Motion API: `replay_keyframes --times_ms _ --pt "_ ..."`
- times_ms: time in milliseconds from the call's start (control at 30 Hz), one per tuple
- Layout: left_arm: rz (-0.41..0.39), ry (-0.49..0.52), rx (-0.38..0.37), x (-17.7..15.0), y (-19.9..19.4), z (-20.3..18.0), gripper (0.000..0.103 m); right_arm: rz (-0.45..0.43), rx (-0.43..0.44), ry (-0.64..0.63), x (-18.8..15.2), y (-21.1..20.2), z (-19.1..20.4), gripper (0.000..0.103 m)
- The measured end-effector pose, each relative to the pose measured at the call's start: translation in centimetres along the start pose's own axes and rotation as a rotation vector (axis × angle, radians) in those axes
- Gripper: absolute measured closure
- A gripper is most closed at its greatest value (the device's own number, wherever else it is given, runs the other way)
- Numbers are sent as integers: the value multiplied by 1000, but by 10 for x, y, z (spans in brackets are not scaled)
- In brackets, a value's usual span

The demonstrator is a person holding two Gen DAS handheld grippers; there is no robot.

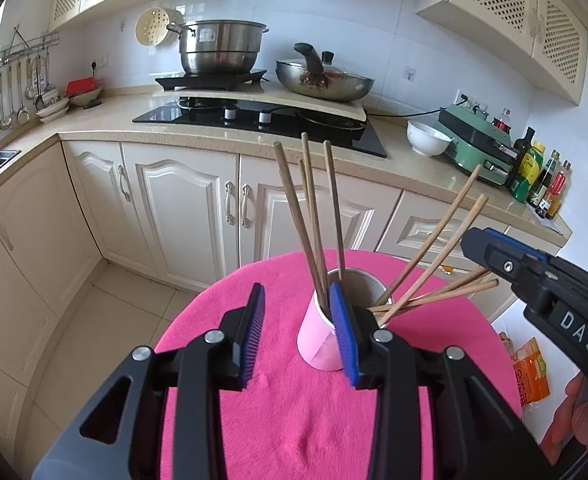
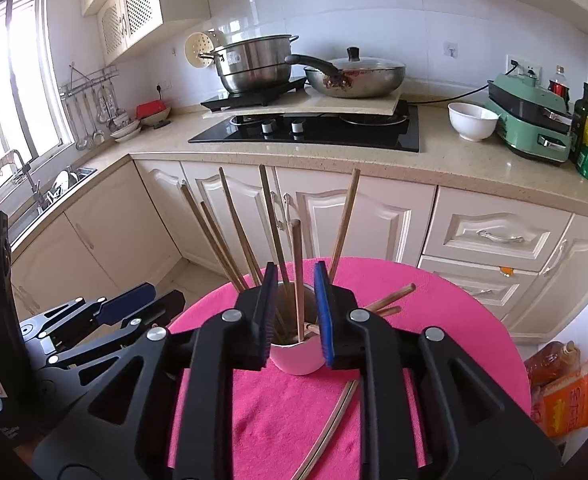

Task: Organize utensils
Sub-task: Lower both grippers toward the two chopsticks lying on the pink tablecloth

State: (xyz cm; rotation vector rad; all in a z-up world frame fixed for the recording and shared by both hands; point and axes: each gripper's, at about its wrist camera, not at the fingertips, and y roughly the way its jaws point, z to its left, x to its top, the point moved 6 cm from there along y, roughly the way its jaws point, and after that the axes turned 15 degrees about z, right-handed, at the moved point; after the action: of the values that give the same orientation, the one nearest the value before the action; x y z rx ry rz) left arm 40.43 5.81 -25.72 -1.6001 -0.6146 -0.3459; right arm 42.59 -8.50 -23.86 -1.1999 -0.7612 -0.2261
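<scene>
A pink cup stands on a round table under a pink cloth and holds several wooden chopsticks. Some stand upright, others lean right over the rim. My left gripper is open and empty, its right pad beside the cup's right side. In the right wrist view the cup sits just beyond my right gripper, which is open with its pads either side of the cup's mouth and chopsticks. The right gripper's body shows at right in the left view.
A thin metal strip lies on the cloth near the right gripper. Cream cabinets and a counter with hob, pots, white bowl and bottles stand behind. Food packets lie on the floor at right.
</scene>
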Motion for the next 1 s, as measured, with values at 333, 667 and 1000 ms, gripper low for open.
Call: replay_keyframes --times_ms 333,667,1000 --pt "-1 25 -5 -9 -16 -3 68 -58 -29 11 -4 -30 3 55" --pt "12 59 -22 -20 -25 -10 68 -104 -72 52 -15 -66 -8 54" --pt "69 119 -54 -39 -14 -31 68 -86 -119 137 -47 -81 -36 53"
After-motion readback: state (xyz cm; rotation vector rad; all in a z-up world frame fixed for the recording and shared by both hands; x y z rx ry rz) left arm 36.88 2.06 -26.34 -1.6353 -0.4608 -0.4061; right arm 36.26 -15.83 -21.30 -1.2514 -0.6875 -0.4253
